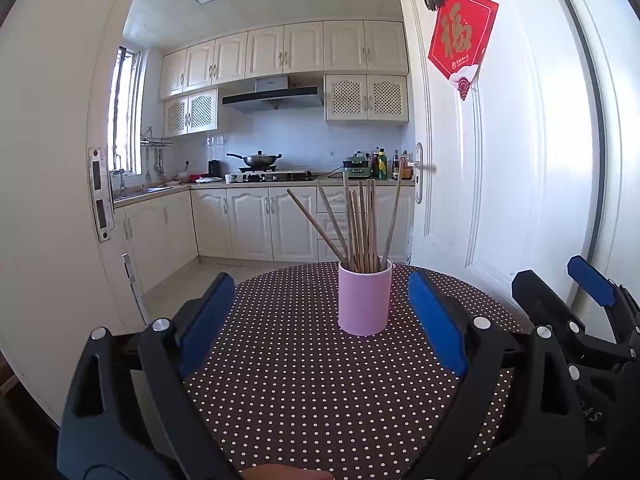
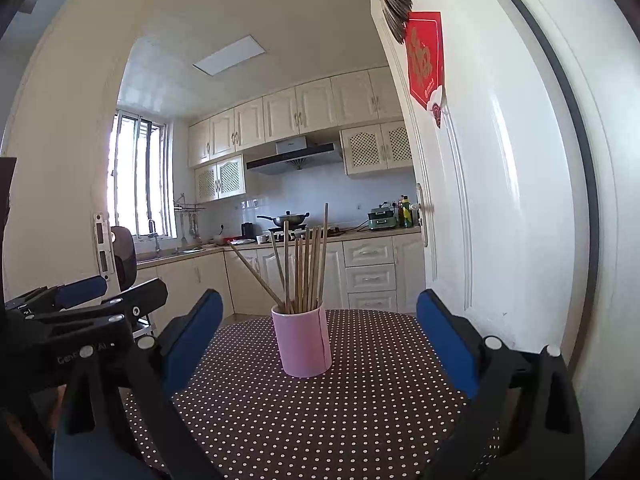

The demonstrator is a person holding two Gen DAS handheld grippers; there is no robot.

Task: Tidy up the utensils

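Observation:
A pink cup (image 1: 365, 300) stands upright on a round table with a dark polka-dot cloth (image 1: 288, 380). Several wooden chopsticks (image 1: 362, 228) stand in it, fanned out. My left gripper (image 1: 320, 296) is open and empty, its blue pads well apart, just short of the cup. The right gripper shows at the right edge of the left wrist view (image 1: 560, 284). In the right wrist view the cup (image 2: 306, 342) with the chopsticks (image 2: 304, 268) stands ahead between the pads of my open, empty right gripper (image 2: 318, 312). The left gripper shows at the left there (image 2: 96, 294).
A white door (image 1: 500, 152) with a red paper decoration (image 1: 460, 36) stands open close to the table's right side. Beyond the table lies a kitchen with white cabinets (image 1: 256, 220), a wok on the stove (image 1: 258, 159) and bottles on the counter (image 1: 382, 164).

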